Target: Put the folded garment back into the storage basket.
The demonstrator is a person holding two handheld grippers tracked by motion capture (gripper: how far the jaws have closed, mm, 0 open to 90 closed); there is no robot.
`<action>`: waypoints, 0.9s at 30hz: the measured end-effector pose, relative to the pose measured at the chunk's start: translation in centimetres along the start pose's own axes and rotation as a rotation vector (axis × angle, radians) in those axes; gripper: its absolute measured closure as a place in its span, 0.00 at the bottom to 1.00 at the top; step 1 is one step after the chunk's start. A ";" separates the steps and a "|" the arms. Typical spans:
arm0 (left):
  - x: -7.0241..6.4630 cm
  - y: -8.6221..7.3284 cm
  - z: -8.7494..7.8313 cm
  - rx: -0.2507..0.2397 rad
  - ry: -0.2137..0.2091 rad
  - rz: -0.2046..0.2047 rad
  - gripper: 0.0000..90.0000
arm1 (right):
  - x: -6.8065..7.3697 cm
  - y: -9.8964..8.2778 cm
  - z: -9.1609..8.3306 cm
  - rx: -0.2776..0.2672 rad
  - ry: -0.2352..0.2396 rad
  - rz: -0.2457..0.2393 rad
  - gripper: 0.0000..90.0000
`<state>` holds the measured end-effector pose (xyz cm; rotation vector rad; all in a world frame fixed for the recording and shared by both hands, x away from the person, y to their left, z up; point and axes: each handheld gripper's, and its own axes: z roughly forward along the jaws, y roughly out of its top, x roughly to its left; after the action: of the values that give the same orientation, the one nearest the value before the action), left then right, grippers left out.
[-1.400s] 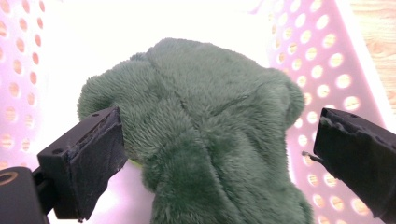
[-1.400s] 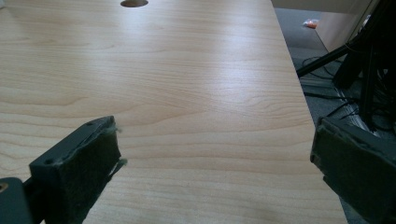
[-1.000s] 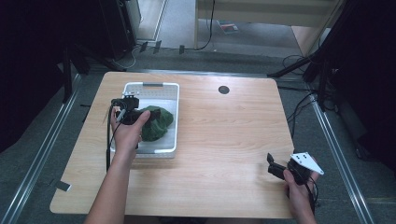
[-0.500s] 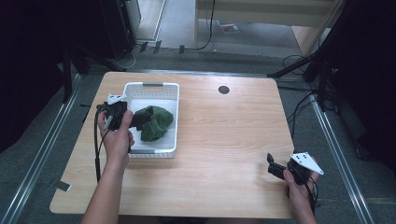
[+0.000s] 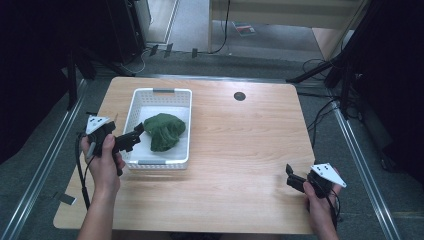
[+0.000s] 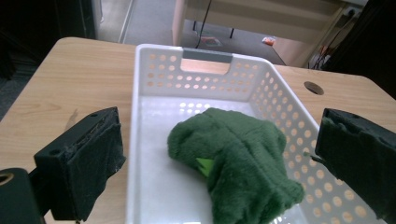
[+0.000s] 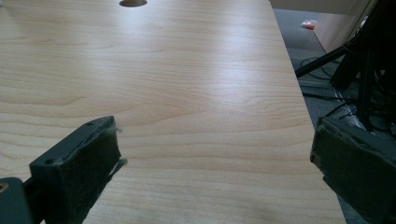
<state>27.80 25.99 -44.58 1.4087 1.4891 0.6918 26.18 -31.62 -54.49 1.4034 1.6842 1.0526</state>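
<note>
the high view looks down on a wooden desk (image 5: pixel 235 150). a white basket (image 5: pixel 150 162) with little holes in its walls sits on the left part of the desk. a green fluffy cloth (image 5: pixel 164 131) lies bunched up inside the basket, on its floor, closer to the right wall.

the left gripper (image 5: pixel 134 137) is held in the person's left hand (image 5: pixel 102 160) at the left side of the basket. its tips are at the basket's left wall and point toward the cloth. a grey three-cornered plate sits on top of it, and a black cable hangs down from it beside the arm.

in the left gripper view, the jaws are spread wide apart. one jaw hangs over the bare desk outside the basket's wall, and the other hangs over the far side of the basket (image 6: pixel 154 98). the green cloth (image 6: pixel 238 158) sits between them, lower down in the basket. the jaws hold nothing and do not touch the cloth.

the right gripper (image 5: pixel 291 177) is held in the right hand (image 5: pixel 320 202) near the front right corner of the desk, well apart from the basket. in the right gripper view, its jaws are spread wide too, with bare desk (image 7: pixel 187 93) between them. they hold nothing.

a small round hole (image 5: pixel 239 96) is in the desk near the back edge.
</note>
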 end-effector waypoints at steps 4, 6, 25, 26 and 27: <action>1.3 -0.9 -1.0 -0.016 0.012 -0.006 0.01 | 0.0 0.0 0.0 0.000 -0.001 0.000 0.02; 1.8 -1.3 -1.5 -0.024 0.021 -0.004 0.01 | 0.0 0.0 0.0 0.001 -0.001 -0.001 0.02; 7.5 -6.2 -4.4 -0.108 0.096 0.013 0.00 | 0.1 0.0 0.0 0.004 -0.009 -0.006 0.02; 8.0 -6.7 -4.5 -0.113 0.106 0.010 0.00 | 0.1 0.0 0.0 0.003 -0.010 -0.007 0.02; 8.6 -7.3 -4.6 -0.114 0.109 -0.006 0.00 | 0.1 0.0 0.0 0.003 -0.010 -0.006 0.02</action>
<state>21.38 33.90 -51.26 1.2971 1.5120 0.8480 26.14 -31.55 -54.49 1.4023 1.6827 1.0382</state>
